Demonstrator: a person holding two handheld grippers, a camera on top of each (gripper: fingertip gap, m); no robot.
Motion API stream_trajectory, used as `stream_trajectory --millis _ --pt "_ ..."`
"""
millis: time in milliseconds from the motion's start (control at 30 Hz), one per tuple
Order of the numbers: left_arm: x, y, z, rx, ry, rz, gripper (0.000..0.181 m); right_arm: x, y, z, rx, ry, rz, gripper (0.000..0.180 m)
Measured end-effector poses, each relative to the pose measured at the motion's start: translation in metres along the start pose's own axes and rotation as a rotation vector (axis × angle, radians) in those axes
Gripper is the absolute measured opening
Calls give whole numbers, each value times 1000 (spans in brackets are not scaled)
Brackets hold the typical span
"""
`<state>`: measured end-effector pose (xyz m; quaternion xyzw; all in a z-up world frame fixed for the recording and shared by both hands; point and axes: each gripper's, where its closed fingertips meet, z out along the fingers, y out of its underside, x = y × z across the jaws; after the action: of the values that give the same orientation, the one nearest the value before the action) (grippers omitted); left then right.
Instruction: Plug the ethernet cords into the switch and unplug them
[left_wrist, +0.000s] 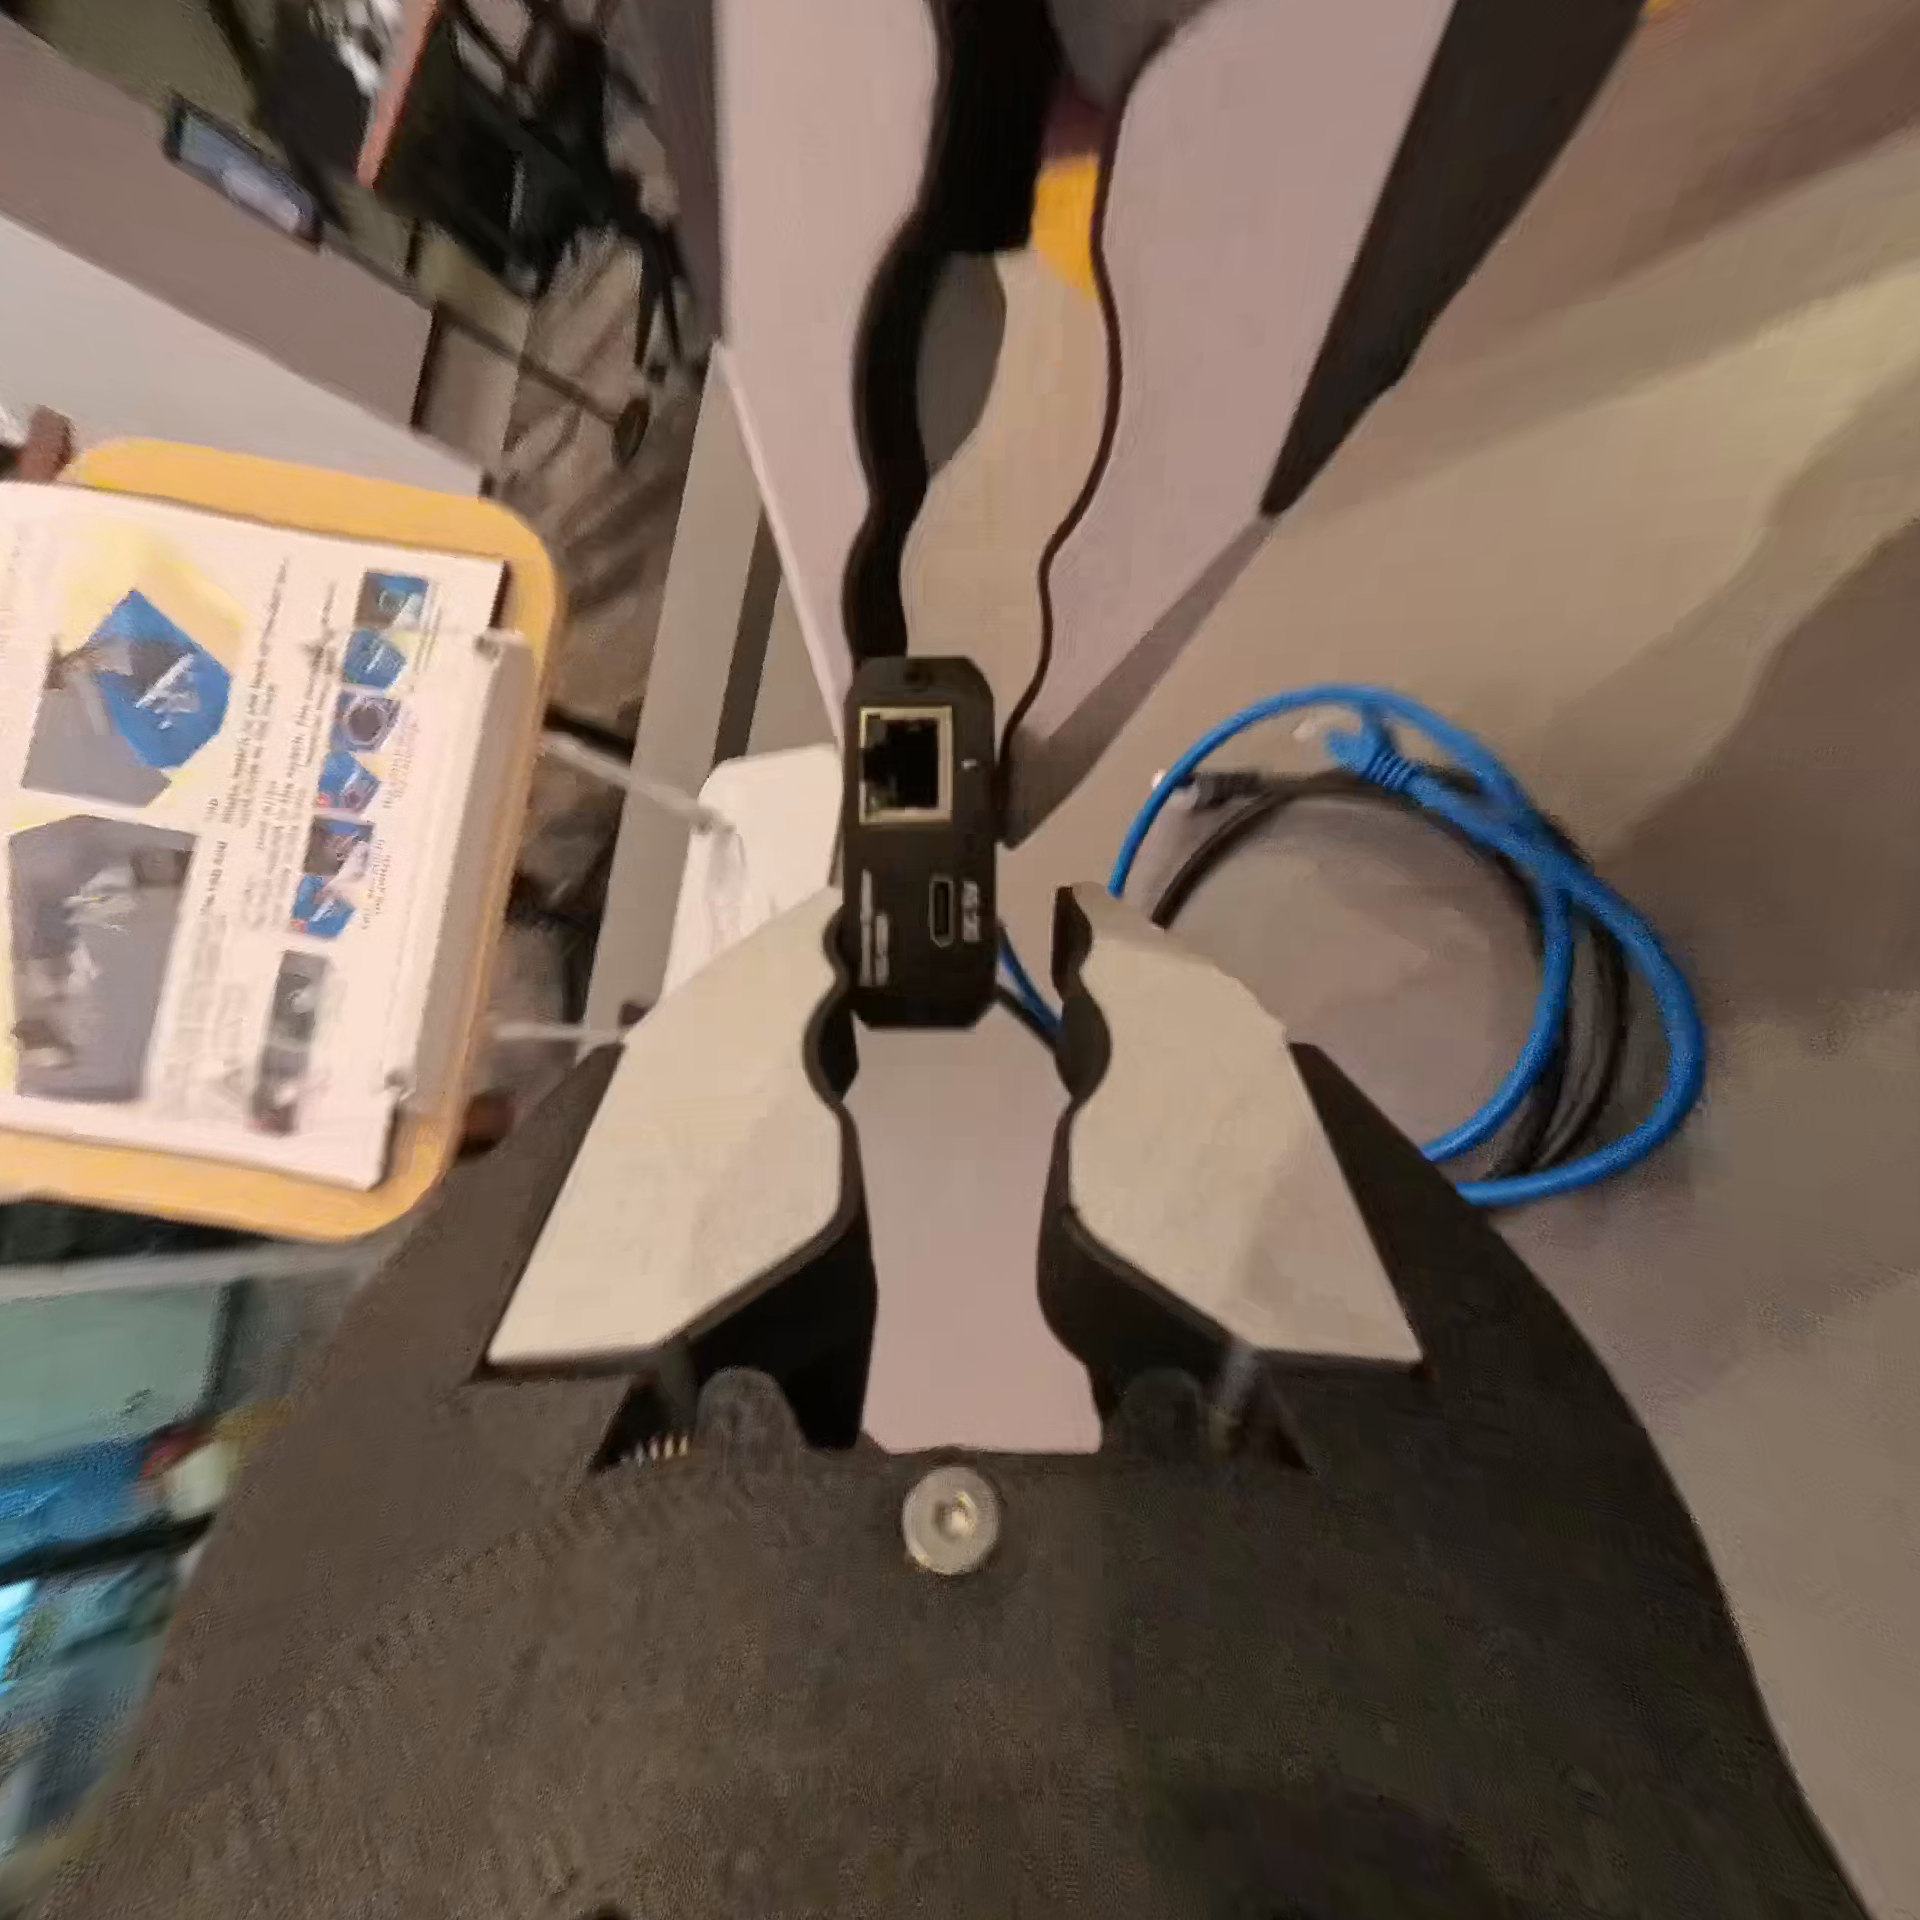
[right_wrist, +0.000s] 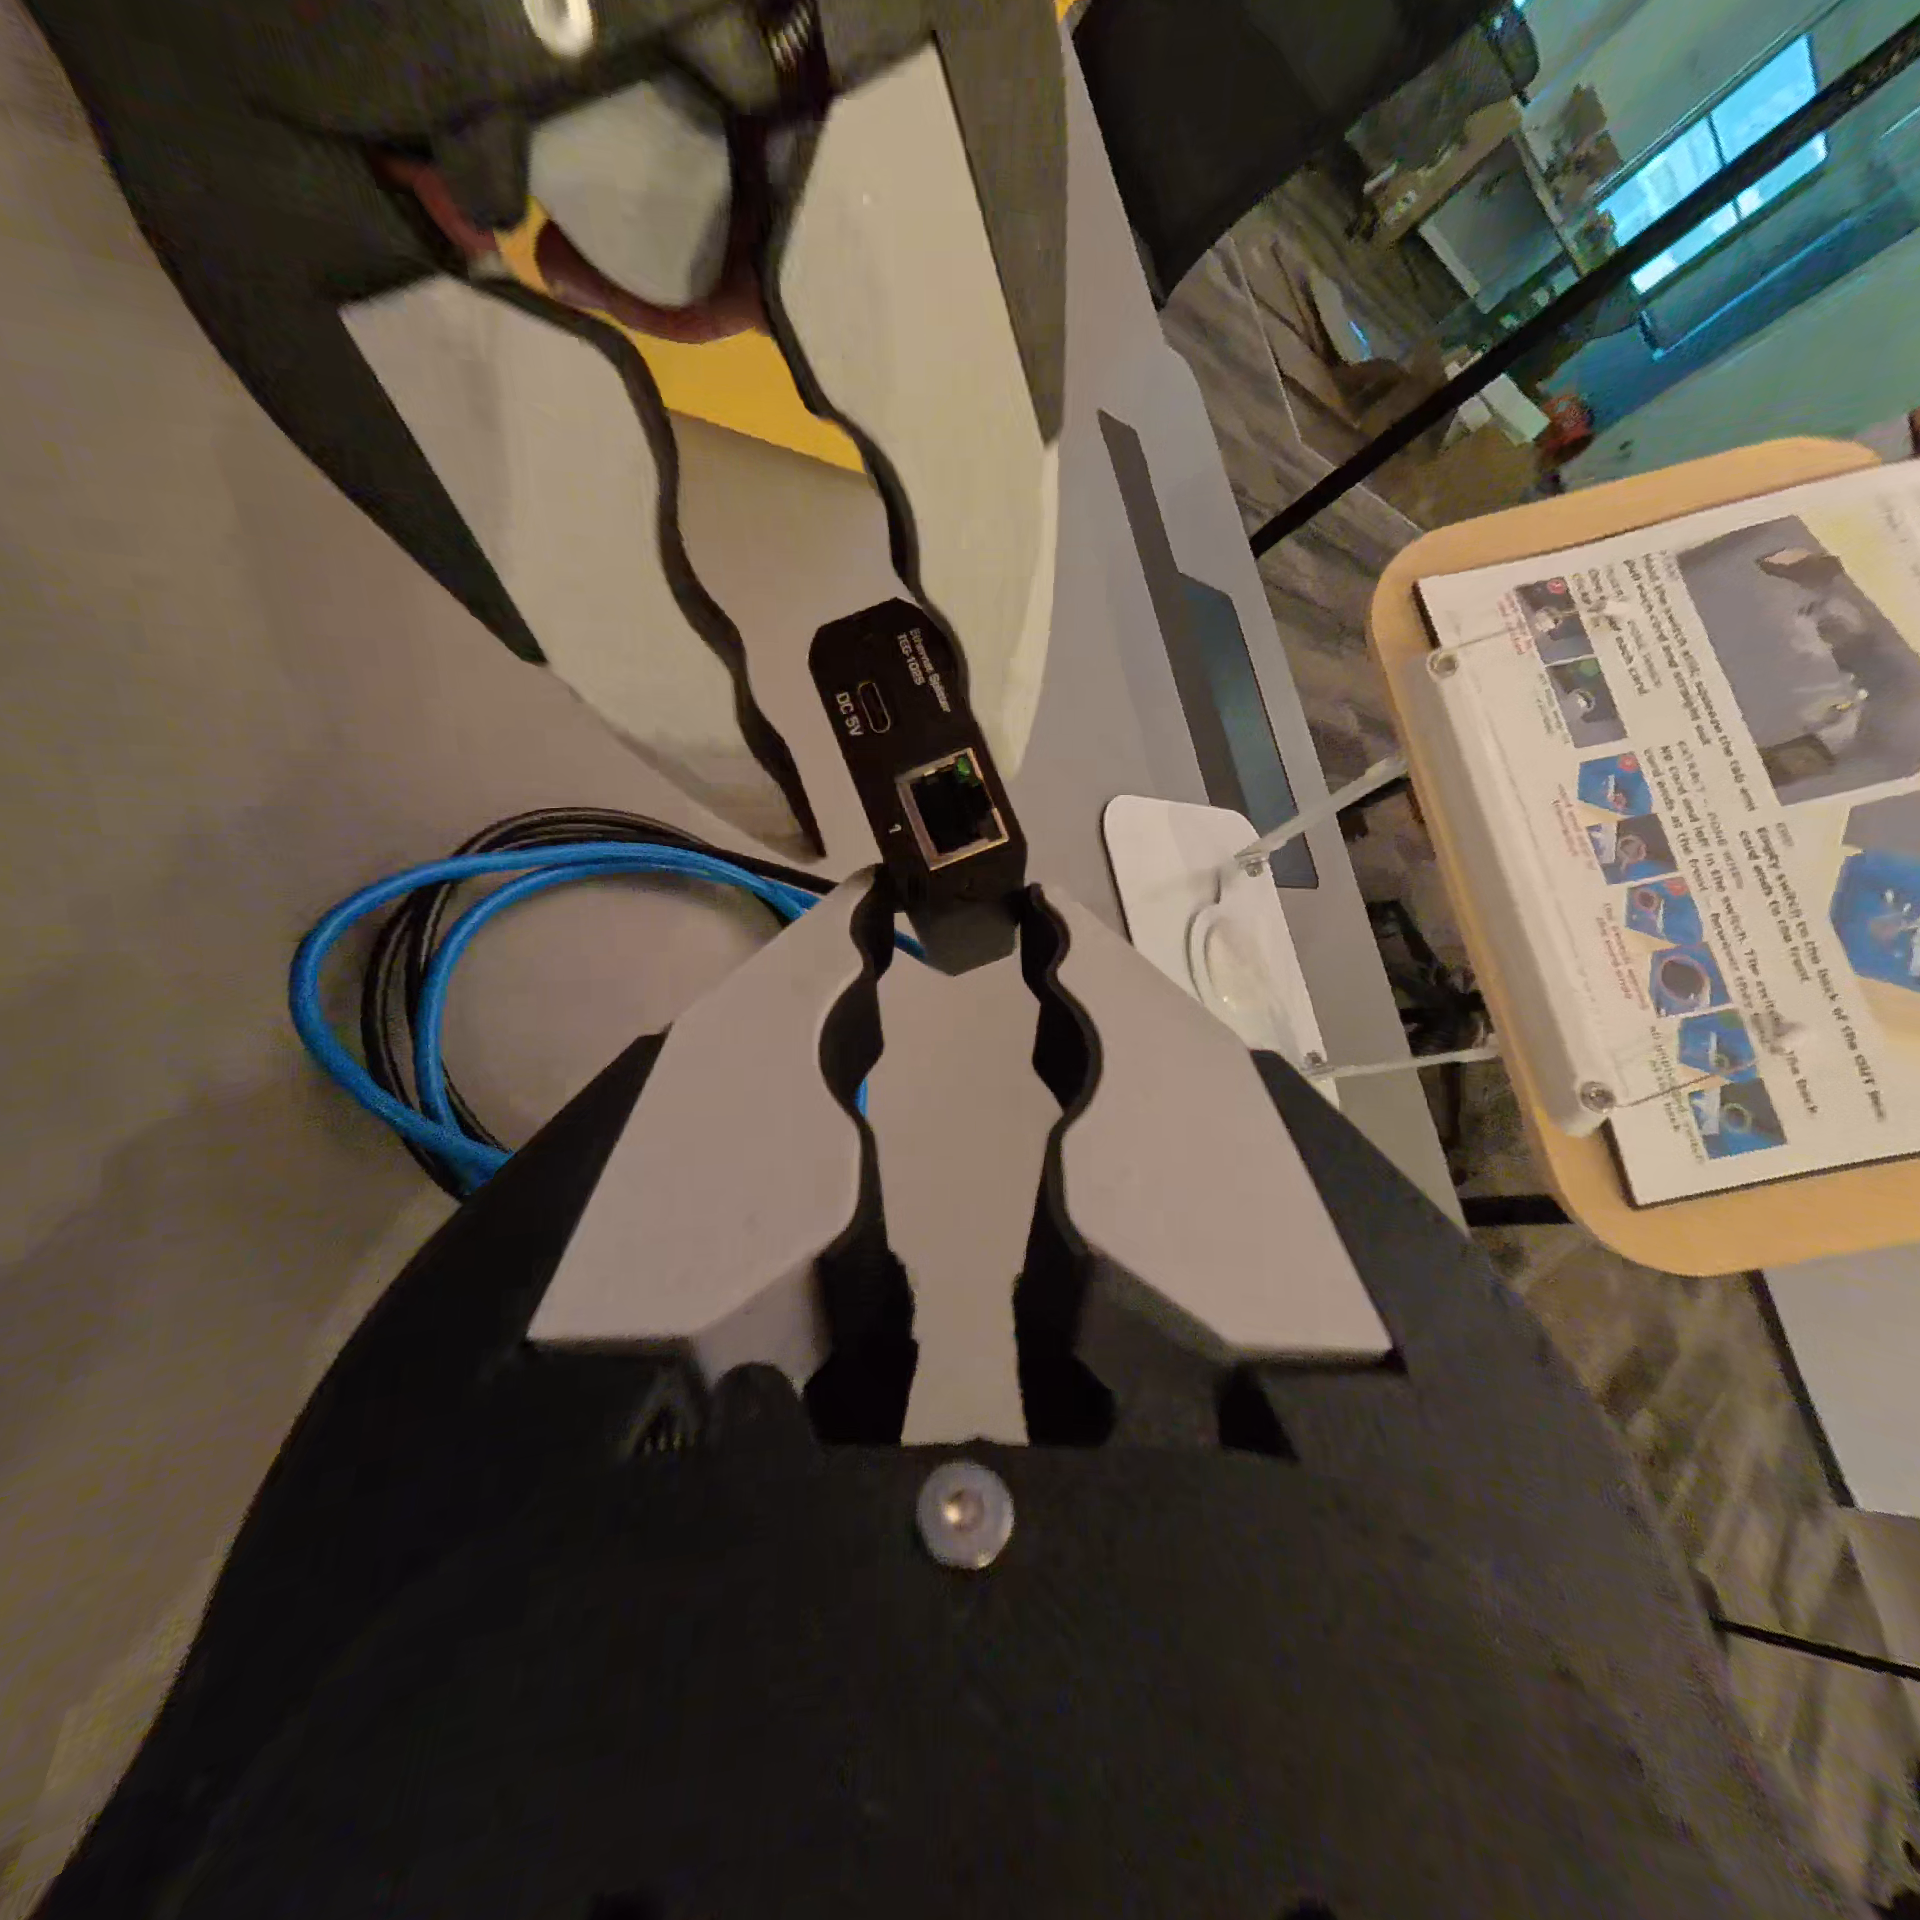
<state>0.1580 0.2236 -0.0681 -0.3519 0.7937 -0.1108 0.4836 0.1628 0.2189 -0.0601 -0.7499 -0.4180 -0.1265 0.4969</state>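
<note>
The little black switch (right_wrist: 928, 790) is up off the grey surface (right_wrist: 208, 623); the right tool (right_wrist: 951, 906) pinches one end; the left tool (left_wrist: 948, 925) sits narrow round the other end, maybe touching; its hole stays free; the blue cord (left_wrist: 1558, 935) lies coiled close by, unplugged.

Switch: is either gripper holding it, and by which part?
The right gripper pinches the black switch by its end beside the network port. The left gripper straddles the other end with a gap showing, so it is not gripping.
</note>
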Motion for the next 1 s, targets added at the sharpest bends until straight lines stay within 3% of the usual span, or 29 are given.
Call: stream_trajectory --millis 67,200,267,333,500,633,733,833,900,1000 --pt "2 6 0 -74 -25 55 25 -6 1 2 -52 4 -69 23" --pt "6 0 -11 25 28 56 24 -13 -8 -6 38 -94 -24 23" --pt "7 -9 -22 109 41 105 24 -18 -18 -17 175 -245 95 32" --pt "8 -16 -32 172 51 159 24 -20 -22 -26 284 -396 194 52" --pt "22 -39 -52 288 132 237 24 -44 -31 -30 385 -763 242 79" --pt "42 -53 -65 323 209 298 24 -82 -42 -48 413 -1154 172 83" --pt "53 -55 -70 328 265 330 24 -102 -43 -61 385 -1346 92 68" --pt "57 -51 -71 320 275 354 24 -109 -40 -57 333 -1361 62 71" --pt "55 -51 -70 325 255 359 24 -117 -34 -49 266 -1325 37 91" --pt "55 -53 -72 338 264 373 24 -124 -33 -54 262 -1381 -1 71"
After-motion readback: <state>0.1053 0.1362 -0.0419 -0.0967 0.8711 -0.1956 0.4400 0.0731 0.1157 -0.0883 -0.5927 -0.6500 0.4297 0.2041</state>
